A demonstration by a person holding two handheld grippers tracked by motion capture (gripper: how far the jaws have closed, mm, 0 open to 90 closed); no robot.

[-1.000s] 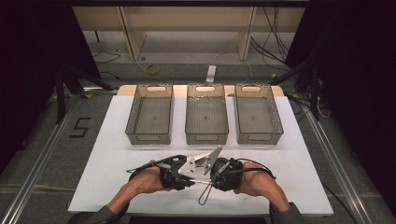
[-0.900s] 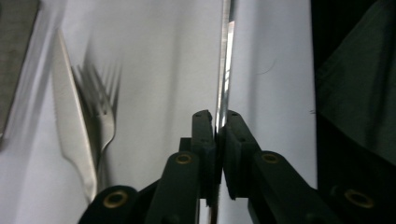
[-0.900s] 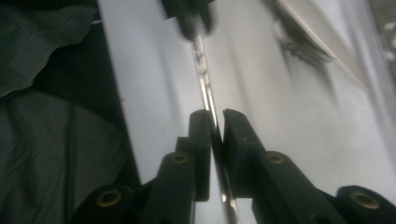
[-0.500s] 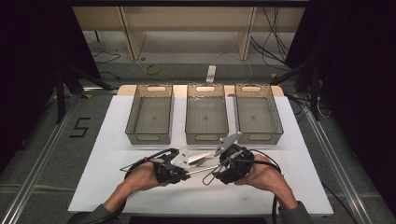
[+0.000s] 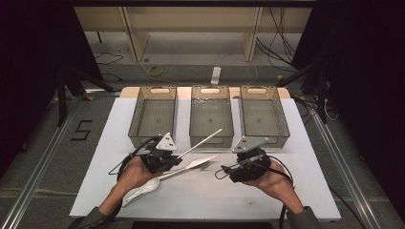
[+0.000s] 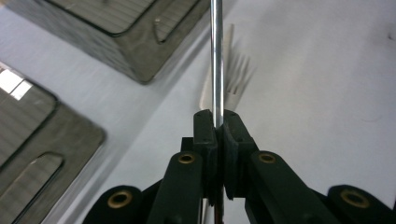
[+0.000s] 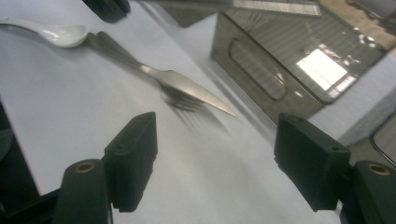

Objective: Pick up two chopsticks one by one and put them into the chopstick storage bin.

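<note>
My left gripper (image 5: 177,156) (image 6: 216,123) is shut on a thin metal stick (image 5: 203,140) (image 6: 216,65), which slants up and to the right toward the middle bin. Below it on the white table lie a metal knife (image 5: 193,163) (image 7: 187,86) and a fork (image 5: 207,167) (image 7: 184,103), side by side. A white spoon (image 5: 141,188) (image 7: 58,32) lies near my left forearm. My right gripper (image 5: 228,168) (image 7: 215,135) hovers right of the cutlery; its jaws have just been opening and stand wide apart with nothing gripped between them.
Three grey see-through bins stand in a row at the back of the white table (image 5: 296,191): left (image 5: 153,138), middle (image 5: 200,136), right (image 5: 282,119). Dark floor and rails lie beyond both table sides.
The two hands, close together at the table's middle before, have drawn apart. The left one went left and up with the stick. The right one went right and its jaws opened.
</note>
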